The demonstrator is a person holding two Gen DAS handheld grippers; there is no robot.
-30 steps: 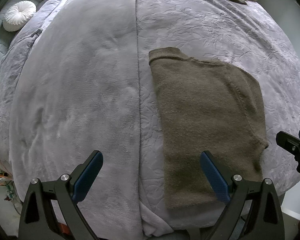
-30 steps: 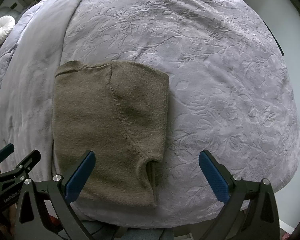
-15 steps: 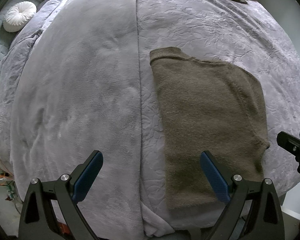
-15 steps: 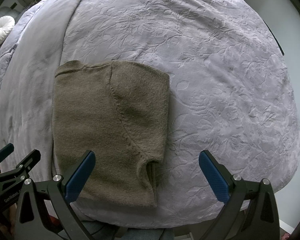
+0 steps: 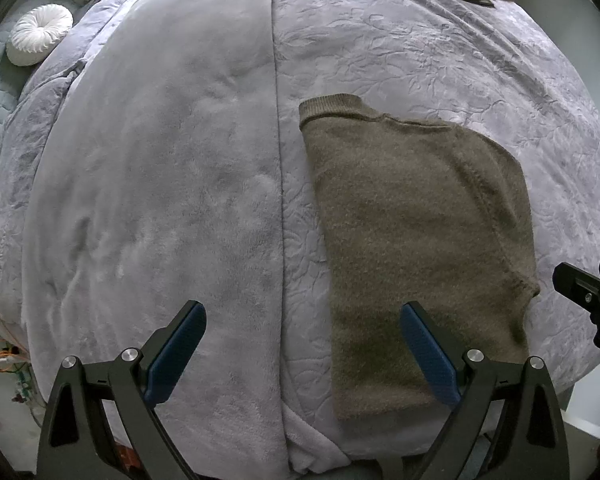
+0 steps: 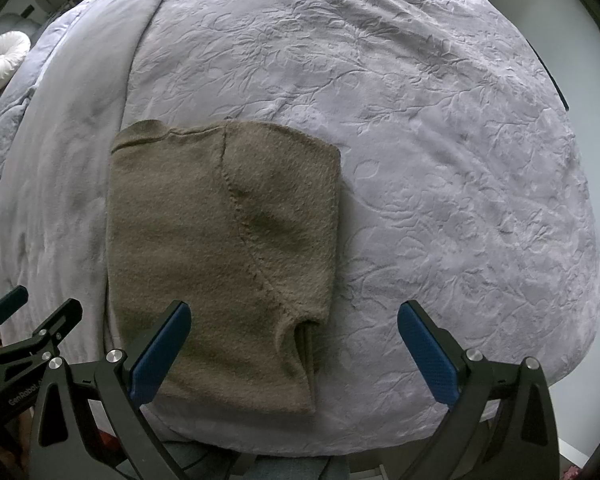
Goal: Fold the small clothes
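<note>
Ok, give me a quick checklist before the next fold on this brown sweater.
1. Left gripper open and empty: ok.
2. Right gripper open and empty: ok.
3. Brown sweater lying flat on the grey bedspread: ok, one shallow dent near the sleeve seam.
4. Sleeve tucked in on the right side: ok, layered edges show near the front corner.
5. Nothing on top of the sweater: ok.
6. Underside layers smooth: cannot tell.
</note>
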